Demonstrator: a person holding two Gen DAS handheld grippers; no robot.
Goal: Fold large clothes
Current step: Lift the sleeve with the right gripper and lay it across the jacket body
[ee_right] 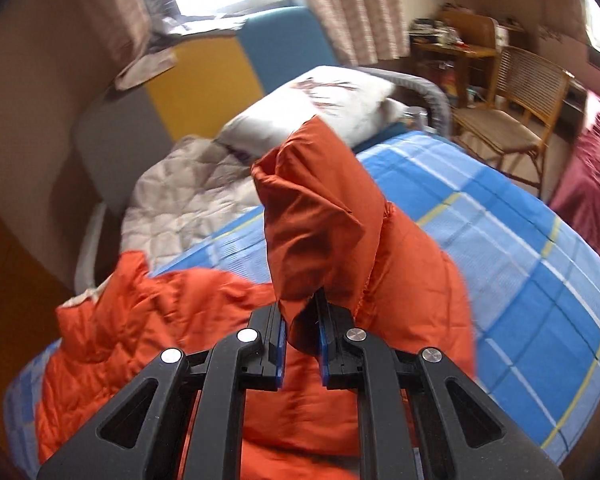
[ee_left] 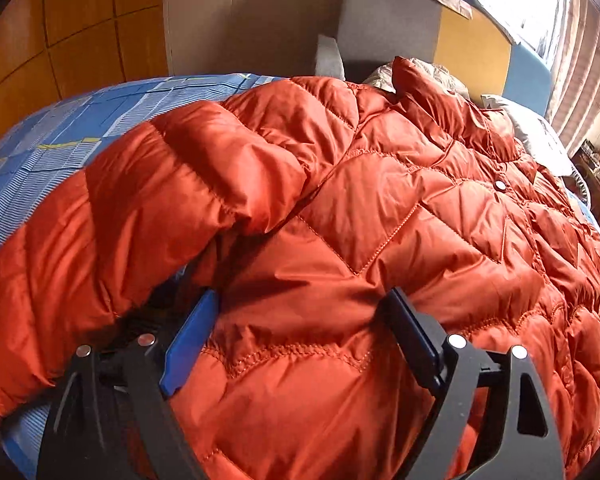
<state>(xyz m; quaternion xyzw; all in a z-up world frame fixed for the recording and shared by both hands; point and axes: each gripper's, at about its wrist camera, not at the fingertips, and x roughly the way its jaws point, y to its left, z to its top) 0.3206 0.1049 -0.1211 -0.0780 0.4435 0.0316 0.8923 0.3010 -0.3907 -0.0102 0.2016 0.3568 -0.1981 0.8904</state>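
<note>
An orange quilted down jacket (ee_left: 380, 220) lies spread on a bed with a blue checked sheet (ee_left: 60, 136). One sleeve (ee_left: 160, 184) is folded across its body. My left gripper (ee_left: 300, 312) is open, its fingers standing wide on either side of a bulge of the jacket's hem. In the right wrist view my right gripper (ee_right: 302, 320) is shut on the jacket's other sleeve (ee_right: 320, 216) near the cuff and holds it up above the bed, with the rest of the jacket (ee_right: 140, 320) below at left.
A white pillow (ee_right: 320, 108) and a pale quilt (ee_right: 180, 200) lie at the head of the bed. A wooden chair (ee_right: 512, 112) and a cluttered desk (ee_right: 452, 44) stand beyond the bed at right. A dark red cloth (ee_right: 592, 184) is at far right.
</note>
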